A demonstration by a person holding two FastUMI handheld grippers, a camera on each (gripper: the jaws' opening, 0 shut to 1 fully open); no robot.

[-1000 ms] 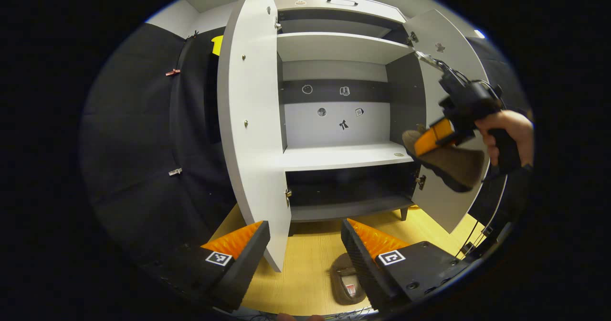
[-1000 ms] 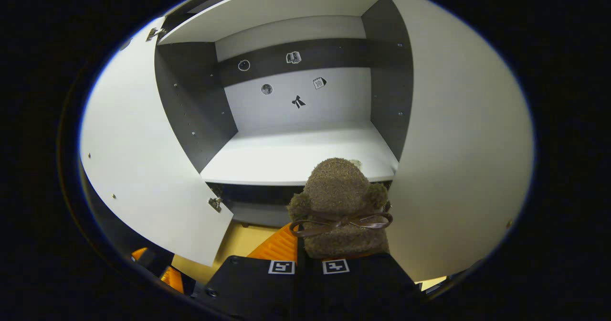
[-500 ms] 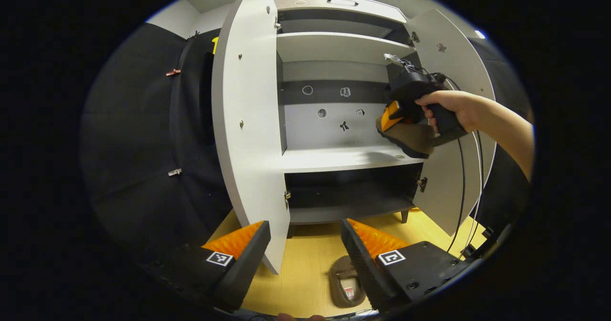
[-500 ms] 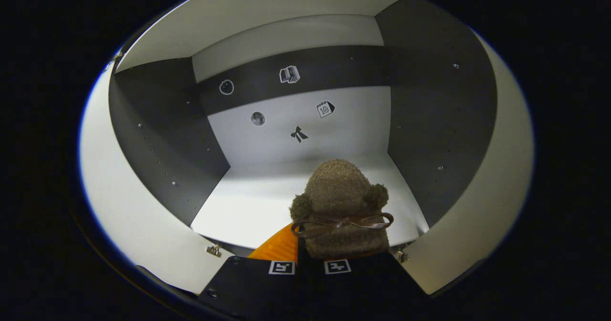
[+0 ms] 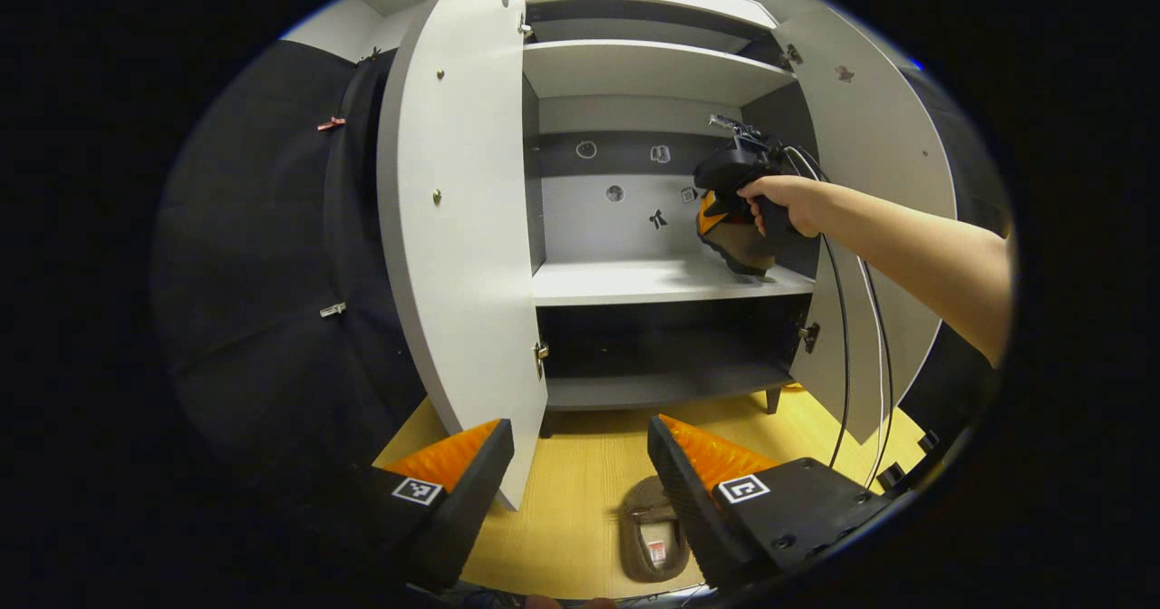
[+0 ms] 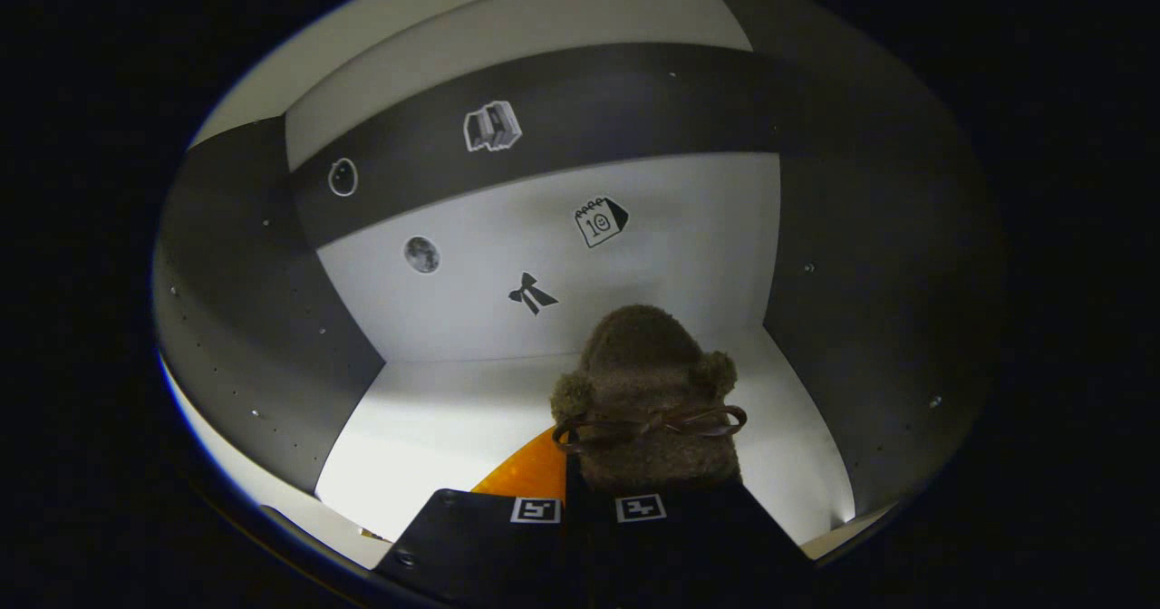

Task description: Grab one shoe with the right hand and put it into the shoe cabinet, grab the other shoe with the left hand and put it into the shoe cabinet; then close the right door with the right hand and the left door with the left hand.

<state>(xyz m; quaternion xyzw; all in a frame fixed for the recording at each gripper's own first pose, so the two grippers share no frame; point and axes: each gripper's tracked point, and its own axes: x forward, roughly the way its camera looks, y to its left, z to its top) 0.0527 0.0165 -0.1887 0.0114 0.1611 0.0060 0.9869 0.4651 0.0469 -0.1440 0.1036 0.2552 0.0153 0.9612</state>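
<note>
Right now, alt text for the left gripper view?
A hand holds the right claw, gripping a brown slipper, just above the middle shelf of an open shoe cabinet. Both doors stand open. In the foreground the left claw is open above a second slipper on the wooden floor.

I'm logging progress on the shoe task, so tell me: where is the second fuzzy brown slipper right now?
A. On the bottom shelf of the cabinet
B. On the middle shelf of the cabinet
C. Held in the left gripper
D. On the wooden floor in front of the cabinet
D: in the left gripper view the second slipper lies on the wooden floor before the cabinet, beside the open left gripper.
</note>
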